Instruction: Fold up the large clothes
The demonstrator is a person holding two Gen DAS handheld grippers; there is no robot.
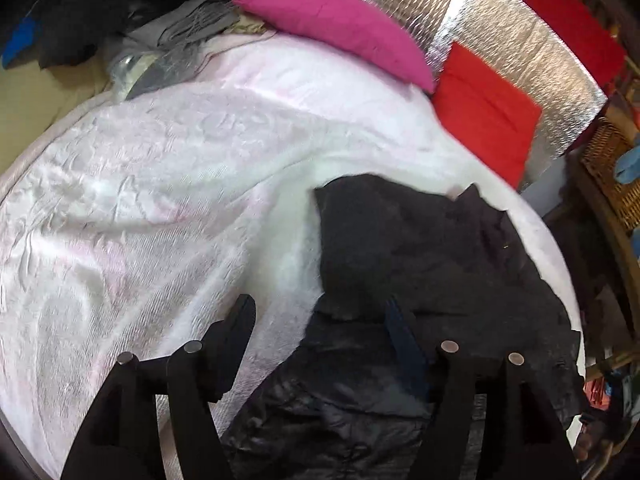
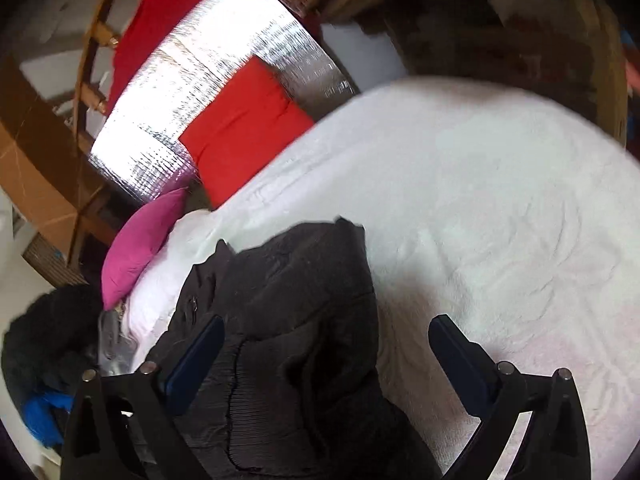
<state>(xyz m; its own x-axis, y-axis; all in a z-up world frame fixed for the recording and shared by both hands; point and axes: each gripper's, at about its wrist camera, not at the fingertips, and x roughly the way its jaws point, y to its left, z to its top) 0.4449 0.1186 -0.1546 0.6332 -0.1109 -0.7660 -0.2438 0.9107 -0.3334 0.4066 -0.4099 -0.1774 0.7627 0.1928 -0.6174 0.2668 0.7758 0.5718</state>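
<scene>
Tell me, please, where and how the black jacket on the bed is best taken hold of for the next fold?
Probably the far upper edge of the black jacket, where it lies thin against the white bedspread. Come from above, fingers straddling that edge; the ribbed middle is bunched and thick. Both the left gripper and right gripper are open.

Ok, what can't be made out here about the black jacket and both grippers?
- Black jacket: near part cut off by the bottom edge in both wrist views; its fold state is unclear.
- Left gripper: open, height above the jacket unclear.
- Right gripper: open; contact with the jacket unclear.
- Dark pile: too dim and blurred to identify.
</scene>
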